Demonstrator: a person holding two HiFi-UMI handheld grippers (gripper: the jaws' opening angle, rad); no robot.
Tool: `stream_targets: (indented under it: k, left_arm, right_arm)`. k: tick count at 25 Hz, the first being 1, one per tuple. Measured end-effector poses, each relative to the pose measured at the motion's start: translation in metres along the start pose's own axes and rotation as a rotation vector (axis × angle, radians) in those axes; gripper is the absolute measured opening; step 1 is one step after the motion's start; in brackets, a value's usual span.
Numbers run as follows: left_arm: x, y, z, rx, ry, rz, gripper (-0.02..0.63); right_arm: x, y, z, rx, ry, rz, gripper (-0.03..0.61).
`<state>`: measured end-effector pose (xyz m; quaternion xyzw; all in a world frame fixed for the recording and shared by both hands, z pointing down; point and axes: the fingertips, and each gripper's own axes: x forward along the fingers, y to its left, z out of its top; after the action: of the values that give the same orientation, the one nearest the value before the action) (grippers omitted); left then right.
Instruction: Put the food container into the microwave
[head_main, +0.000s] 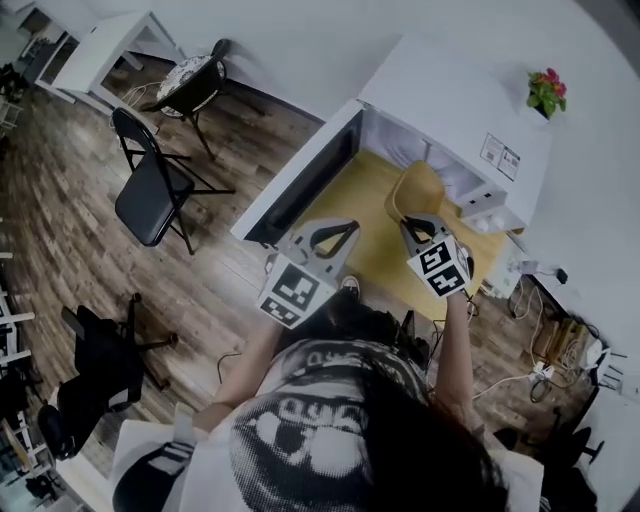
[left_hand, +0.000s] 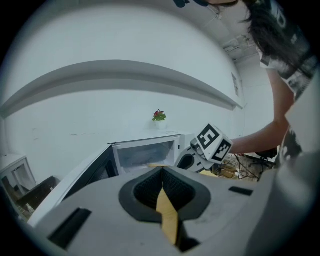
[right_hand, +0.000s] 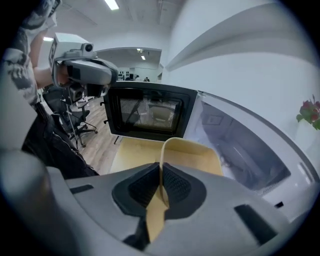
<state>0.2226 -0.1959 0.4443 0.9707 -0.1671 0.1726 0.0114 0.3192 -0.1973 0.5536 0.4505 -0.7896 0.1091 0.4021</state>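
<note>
Container held before the open microwave

The table (head_main: 365, 200) was seen with the microwave (head_main: 450, 100) on it, door (head_main: 300, 185) swung wide open. The yellow container (right_hand: 200, 155) was clamped by its rim in the clenched right gripper (right_hand: 161, 175) and held over the table, just in front of the cavity and not yet inside. The left gripper (left_hand: 162, 175) was held near the door, jaws pressed together.

Container (head_main: 416, 190) in frt of microwave (head_main: 450, 105)

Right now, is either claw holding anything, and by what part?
The right gripper pinches the yellow food container by its near rim; the left gripper, jaws together, holds nothing.
</note>
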Motion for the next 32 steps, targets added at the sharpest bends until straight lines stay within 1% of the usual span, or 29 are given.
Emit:
stream_targets:
  k: [5,9,12,16,18,24,28,30,32]
  left_arm:
    - [-0.002,0.011,-0.001,-0.014,0.007,0.068,0.002]
    - [0.000,0.013,-0.002,-0.016,0.007,0.097,0.002]
    - [0.005,0.010,-0.001,-0.012,0.003,0.106,0.002]
    - [0.009,0.005,-0.001,-0.009,-0.004,0.114,0.002]
    - [0.008,0.003,-0.001,-0.007,-0.002,0.118,0.002]
    - [0.003,0.002,-0.004,-0.003,0.022,0.134,0.002]
    - [-0.001,0.002,-0.004,-0.003,0.022,0.139,0.002]
    - [-0.003,0.002,-0.006,-0.003,0.028,0.145,0.002]
    - [-0.005,0.002,-0.007,-0.005,0.030,0.147,0.001]
  right_arm:
    - [0.028,-0.031,0.004,-0.115,0.038,0.015,0.028]
    - [0.050,-0.055,0.000,-0.198,0.090,0.015,0.026]
    - [0.066,-0.072,-0.007,-0.270,0.123,-0.006,0.026]
    - [0.083,-0.092,-0.014,-0.347,0.156,-0.062,0.028]
    - [0.089,-0.102,-0.012,-0.358,0.157,-0.097,0.028]
    - [0.104,-0.127,-0.006,-0.350,0.150,-0.189,0.031]
    - [0.111,-0.141,0.000,-0.325,0.138,-0.241,0.034]
    - [0.113,-0.144,0.003,-0.292,0.128,-0.248,0.035]
    - [0.114,-0.142,0.005,-0.255,0.124,-0.230,0.040]
